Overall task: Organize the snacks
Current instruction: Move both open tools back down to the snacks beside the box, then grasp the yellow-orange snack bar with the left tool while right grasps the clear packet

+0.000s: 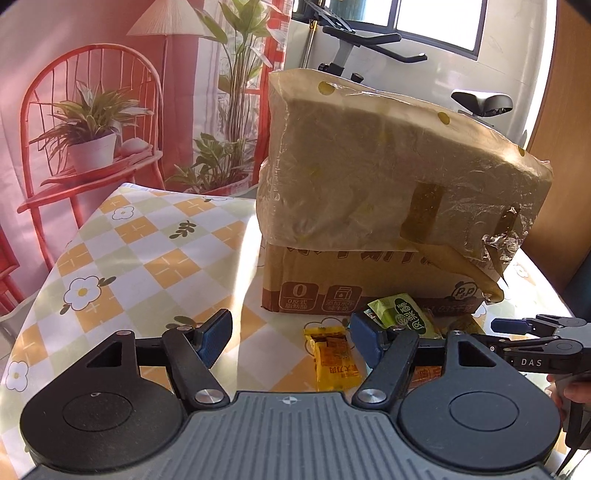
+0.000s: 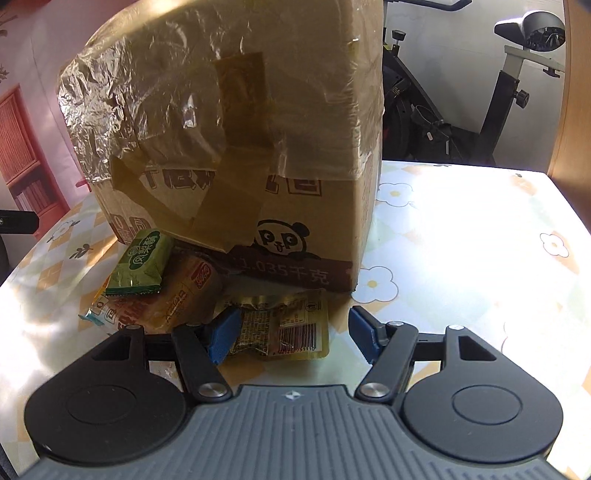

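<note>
On the cardboard box [image 2: 295, 221] before my tongs I read "1.035千克" along its dark lower band, beneath a panda drawing whose eyes form "P P". In my left view its lower corner carries a framed "0" with small characters too fine to read. My right gripper [image 1: 532, 328] bears "DAS". The barcode digits on the yellow packet [image 2: 291, 328] are too blurred to read.

A home room: flowered tablecloth [image 1: 140, 240], exercise bike [image 2: 498, 92], and a window [image 1: 439, 18].
</note>
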Available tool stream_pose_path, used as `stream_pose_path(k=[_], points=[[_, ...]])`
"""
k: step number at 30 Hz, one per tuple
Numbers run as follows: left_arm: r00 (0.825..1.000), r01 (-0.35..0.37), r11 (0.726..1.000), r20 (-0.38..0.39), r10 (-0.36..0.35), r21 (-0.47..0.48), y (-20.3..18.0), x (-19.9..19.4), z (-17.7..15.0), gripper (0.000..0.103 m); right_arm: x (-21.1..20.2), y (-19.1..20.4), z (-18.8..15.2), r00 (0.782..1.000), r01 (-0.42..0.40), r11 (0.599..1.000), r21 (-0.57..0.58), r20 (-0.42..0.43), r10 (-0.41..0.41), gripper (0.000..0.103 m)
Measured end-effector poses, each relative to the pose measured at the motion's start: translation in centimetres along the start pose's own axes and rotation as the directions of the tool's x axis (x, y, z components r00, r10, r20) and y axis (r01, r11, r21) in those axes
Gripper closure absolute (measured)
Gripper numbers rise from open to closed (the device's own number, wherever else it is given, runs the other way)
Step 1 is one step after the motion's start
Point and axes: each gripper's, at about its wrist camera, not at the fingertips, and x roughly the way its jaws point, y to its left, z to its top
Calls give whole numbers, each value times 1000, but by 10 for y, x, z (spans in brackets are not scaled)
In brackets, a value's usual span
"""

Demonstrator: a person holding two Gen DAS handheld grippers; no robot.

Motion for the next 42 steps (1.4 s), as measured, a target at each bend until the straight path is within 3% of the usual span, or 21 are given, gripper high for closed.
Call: stream_pose_path(k=[5, 11, 23, 29, 31, 33, 35, 40, 42], points=[[1000, -5, 1000, -28, 5, 11, 1, 12, -7, 31, 22, 12, -3, 999, 30, 998, -56, -37, -32, 32], [998, 13, 1000, -67, -12, 6, -2, 30, -16, 31, 20, 20, -19, 997, 71, 991, -112, 23, -69, 28], [990, 46, 999, -134, -44, 17, -21, 78, -29, 31, 18, 24, -28, 996, 78, 991, -110, 59, -72, 29], [989, 12, 999, -146, -7, 34, -26, 95, -32, 31, 15, 21, -28, 996, 57, 994, -93, 72, -51, 36], [991, -15, 998, -130, 23, 60, -33, 94, -34, 34, 15, 20, -28, 996, 55, 994, -97, 71, -49, 36], [993, -33, 998, -110, 39, 59, -35, 90, -38, 51, 16, 21, -27, 996, 56, 993, -103, 70, -49, 36], [994, -37, 998, -99, 42, 45, -35, 85, -41, 59, 16, 22, -27, 997, 52, 993, -109, 70, -44, 36], [995, -38, 999, -92, 41, 33, -32, 71, -51, 60, 13, 20, -28, 997, 16, 995, -102, 81, -8, 43], [994, -45, 999, -94, 47, 29, -30, 65, -56, 60, 10, 18, -29, 995, -1, 995, -96, 101, 11, 54]])
